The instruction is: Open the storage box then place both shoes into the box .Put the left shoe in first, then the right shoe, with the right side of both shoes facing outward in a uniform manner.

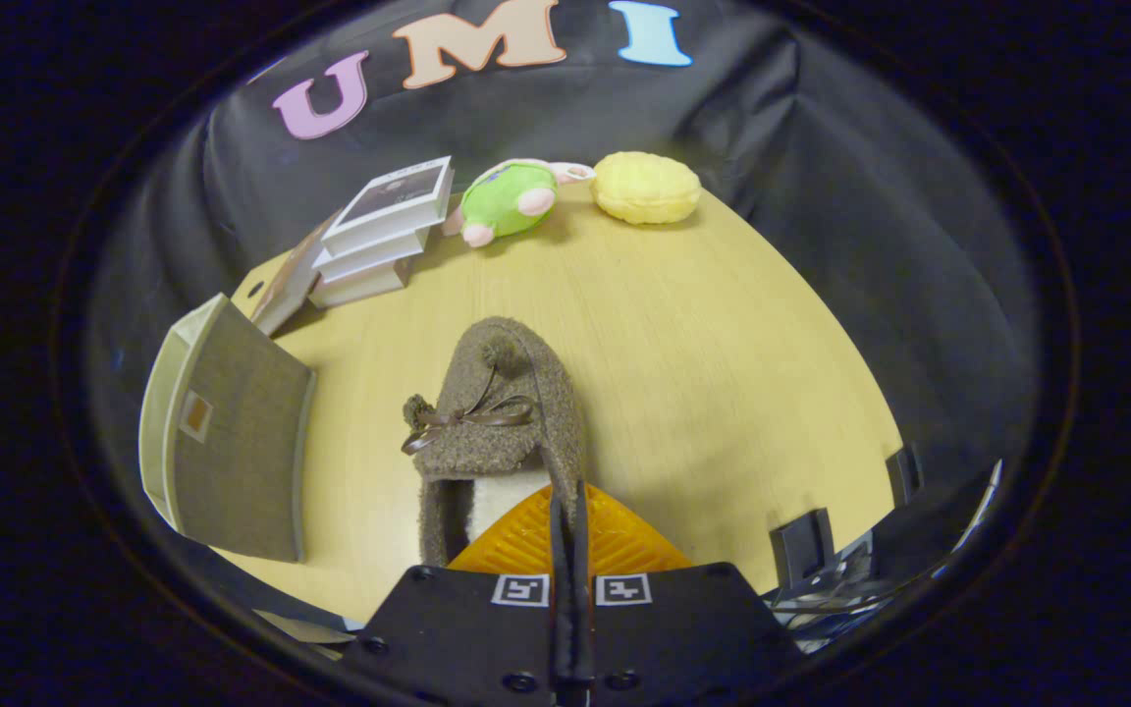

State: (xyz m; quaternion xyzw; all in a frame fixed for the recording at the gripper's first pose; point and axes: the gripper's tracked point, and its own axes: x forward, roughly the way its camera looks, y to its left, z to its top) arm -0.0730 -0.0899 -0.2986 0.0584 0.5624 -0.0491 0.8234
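At the far left of the bench (pixel 723 393) stood the storage box (pixel 232 442), its grey fabric lid or front panel swung up and tilted, so the box looked already opened to take the shoes. Behind it, toward the far wall, a stack of books (pixel 384 231) leaned slightly, with a green plush toy (pixel 507 201) and a yellow cushion-like object (pixel 646 187) further right, all well apart from the work area and probably just clutter. In the middle, just ahead of the tool (pixel 570 520), a brown fleecy shoe (pixel 502 412) with a small bow hung with its toe pointing away. The orange fingers (pixel 624 535) were drawn together on the rim of the shoe's heel opening, apparently pinching it; holding it by the heel rim would let the shoe be carried left and slid into the box. Which shoe of the pair it was could not be told. At the near right edge sat dark clips (pixel 801 545).
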